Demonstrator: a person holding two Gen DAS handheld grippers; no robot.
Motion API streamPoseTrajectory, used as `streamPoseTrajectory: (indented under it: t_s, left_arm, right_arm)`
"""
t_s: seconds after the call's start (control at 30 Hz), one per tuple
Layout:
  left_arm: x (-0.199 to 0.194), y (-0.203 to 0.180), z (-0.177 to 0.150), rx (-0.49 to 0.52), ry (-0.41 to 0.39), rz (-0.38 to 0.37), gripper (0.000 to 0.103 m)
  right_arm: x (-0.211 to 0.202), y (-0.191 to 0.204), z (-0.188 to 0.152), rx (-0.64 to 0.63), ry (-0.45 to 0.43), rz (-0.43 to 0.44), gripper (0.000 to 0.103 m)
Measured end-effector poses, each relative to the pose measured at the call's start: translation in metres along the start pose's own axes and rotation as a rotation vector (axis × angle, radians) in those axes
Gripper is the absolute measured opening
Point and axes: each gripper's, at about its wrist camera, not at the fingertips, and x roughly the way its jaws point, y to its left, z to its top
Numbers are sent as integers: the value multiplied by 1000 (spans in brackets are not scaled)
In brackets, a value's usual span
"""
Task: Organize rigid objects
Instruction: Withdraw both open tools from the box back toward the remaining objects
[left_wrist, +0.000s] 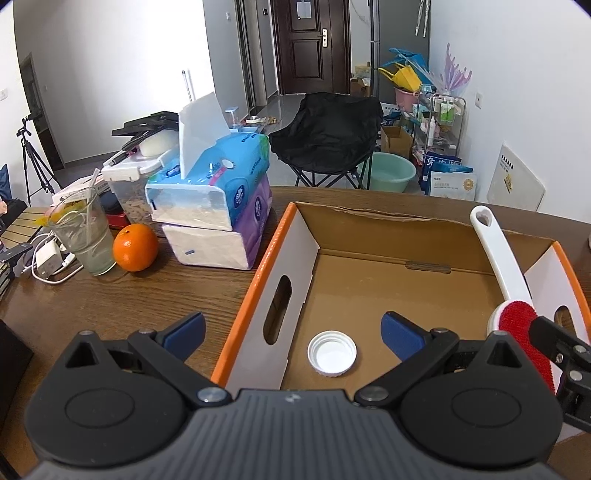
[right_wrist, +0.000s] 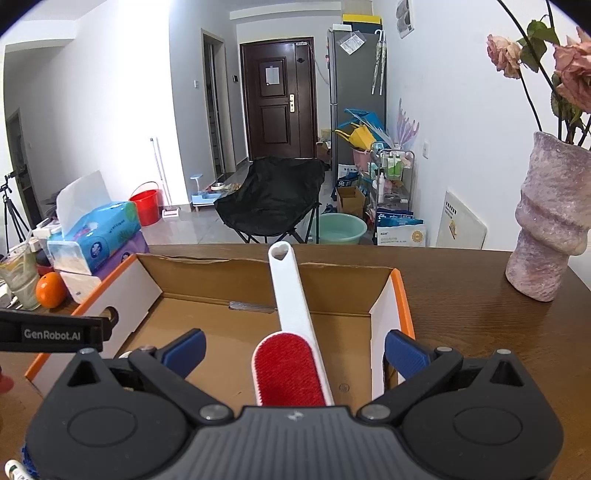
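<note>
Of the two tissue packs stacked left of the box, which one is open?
The top one, the blue tissue pack: a white sheet sticks up from its slot. The purple tissue pack beneath shows no sheet pulled out.

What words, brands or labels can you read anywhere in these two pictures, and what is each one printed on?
"GenRobot.AI": white letters on the black bar of the left tool, seen at the left edge of the right wrist view.
Blue plastic tissue pack: printed logos and text, too small to read.
White and blue bags on the floor: print too blurred to read.
White board leaning on the wall: label unreadable.
Paper on the dark brown door: blank or too blurred to tell.
</note>
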Motion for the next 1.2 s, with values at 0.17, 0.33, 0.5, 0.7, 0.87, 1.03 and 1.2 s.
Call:
streamPoseTrajectory:
  t_s: [0.17,0.33,0.5,0.7,0.87,1.03,1.2]
  left_arm:
    - [-11,3,-3,-4,-4,-3,103]
    - [-26,6,-6,-3,-15,-10,103]
    - [-42,11,-11,-8,-25,-21,103]
    - [-64,18,-21,-14,-35,-28,103]
    - [-85,26,-33,-10,-53,-30,103]
    - [-108,37,-49,-25,-67,-34,103]
    - [-132,47,-67,-28,-93,-37,103]
  right_arm:
    - [-14,4,0,-6,-9,3,103]
    - [-31,7,-1,-9,-21,2,103]
    - [-49,10,-4,-15,-38,2,103]
    - [-75,17,-11,-30,-61,7,103]
    - [-100,23,-20,-46,-81,18,103]
    - [-125,27,-29,-56,-97,22,103]
    - [-152,32,-41,-70,-117,37,103]
